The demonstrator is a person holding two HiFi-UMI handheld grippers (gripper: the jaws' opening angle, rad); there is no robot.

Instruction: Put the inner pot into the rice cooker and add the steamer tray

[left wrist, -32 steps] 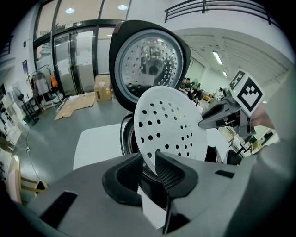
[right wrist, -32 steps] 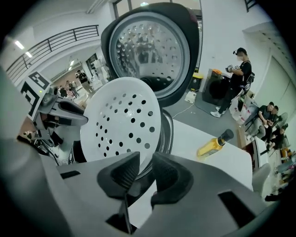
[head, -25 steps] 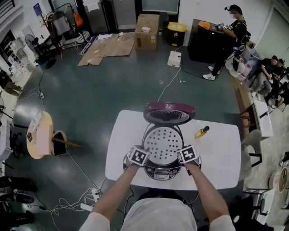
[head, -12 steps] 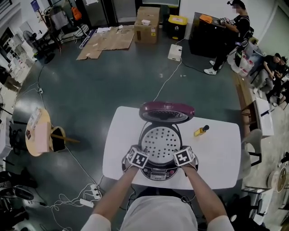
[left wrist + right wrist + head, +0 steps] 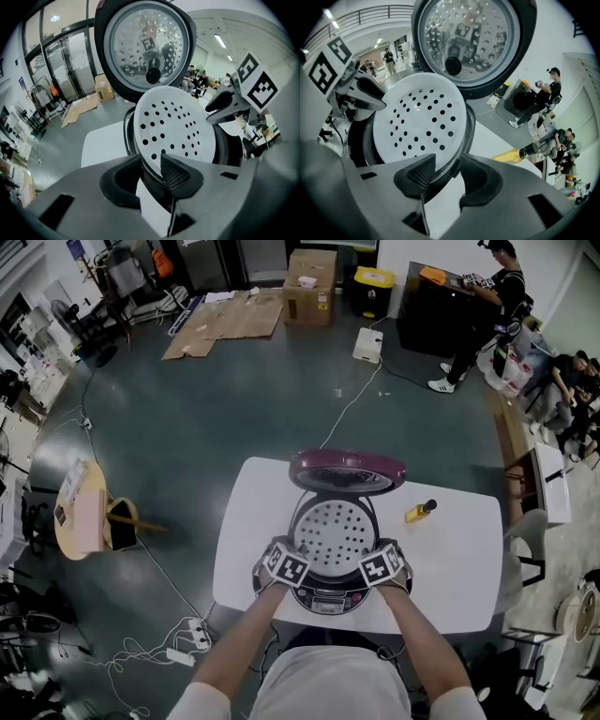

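The rice cooker point(image 5: 330, 598) stands on the white table point(image 5: 251, 521) with its purple lid point(image 5: 348, 472) raised. The white perforated steamer tray point(image 5: 336, 536) rests in its mouth, inside the inner pot's rim point(image 5: 470, 125). My left gripper point(image 5: 292, 563) is at the tray's left edge and my right gripper point(image 5: 378, 565) at its right edge. In the left gripper view the left gripper point(image 5: 152, 176) straddles the tray point(image 5: 173, 126) rim, jaws opening, a gap showing. In the right gripper view the right gripper point(image 5: 447, 176) straddles the rim too, jaws opening wide.
A small yellow bottle point(image 5: 419, 513) lies on the table to the right of the cooker. A round wooden side table point(image 5: 80, 517) stands on the floor at left, with cables point(image 5: 178, 652) near the table's front. People point(image 5: 487, 296) and boxes point(image 5: 309, 277) are far back.
Both grippers have stayed at the sides of the tray. The right one has rolled a little. The tray sits in the cooker as before.
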